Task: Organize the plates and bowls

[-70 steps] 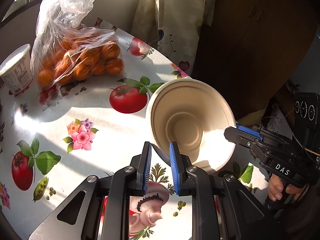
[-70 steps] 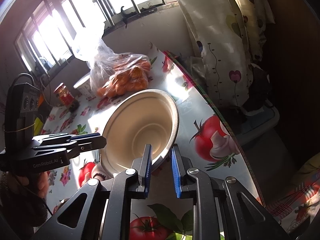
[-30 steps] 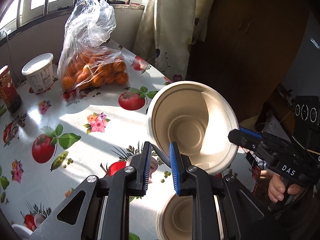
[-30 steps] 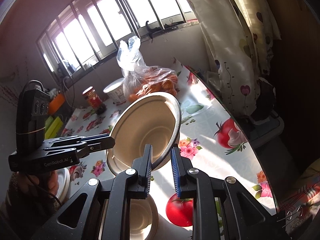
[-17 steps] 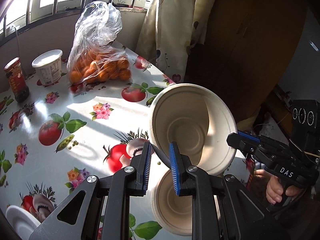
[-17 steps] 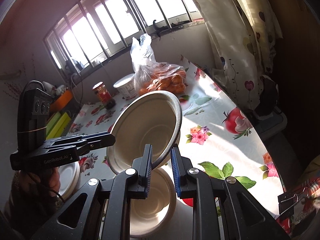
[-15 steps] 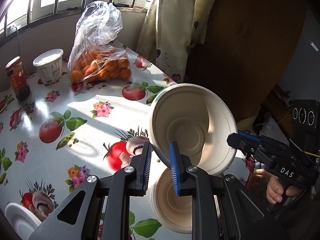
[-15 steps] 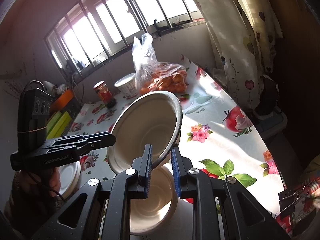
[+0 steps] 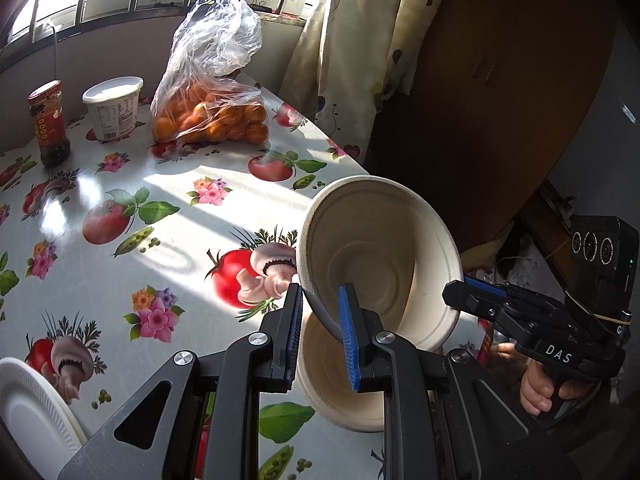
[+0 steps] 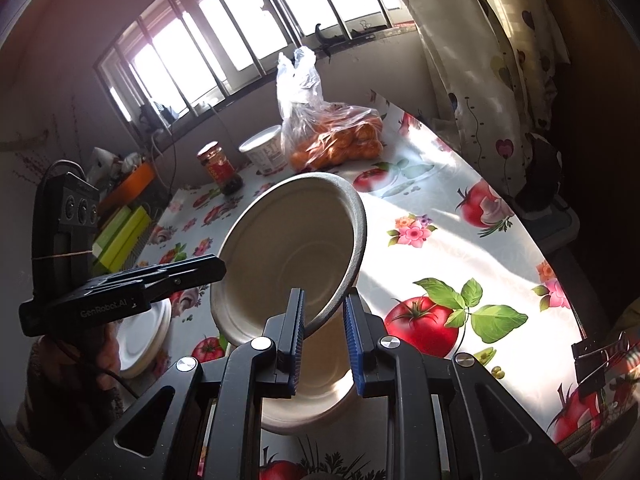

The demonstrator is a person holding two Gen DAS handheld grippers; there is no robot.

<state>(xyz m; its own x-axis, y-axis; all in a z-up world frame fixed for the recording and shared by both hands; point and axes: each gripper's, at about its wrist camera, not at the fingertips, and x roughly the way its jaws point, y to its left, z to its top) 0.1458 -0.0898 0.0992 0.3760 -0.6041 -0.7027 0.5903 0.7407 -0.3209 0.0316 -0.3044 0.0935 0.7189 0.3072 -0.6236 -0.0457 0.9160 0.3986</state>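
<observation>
Holding: both grippers pinch one beige bowl point(image 9: 380, 256) by opposite parts of its rim, tilted, mouth toward each camera.
Left gripper point(image 9: 319, 334): jaws nearly closed, clamped on the bowl's lower rim.
Right gripper point(image 10: 324, 332): jaws likewise narrowed onto the rim; in the left view it reaches the bowl's far right edge.
Key relation: a second bowl point(image 10: 320, 392) sits on the surface directly below the held one, mouth up; nesting looks to call for levelling the held bowl and lowering it straight down. Both hands seem equally near.
Plates: white stack point(image 10: 142, 338) to the left, well apart.
Farther: jar point(image 9: 48, 124), tub point(image 9: 113, 107), bag of oranges point(image 9: 208, 92).
Writing: "DAS" and "GenRobot.AI" on the grippers.
</observation>
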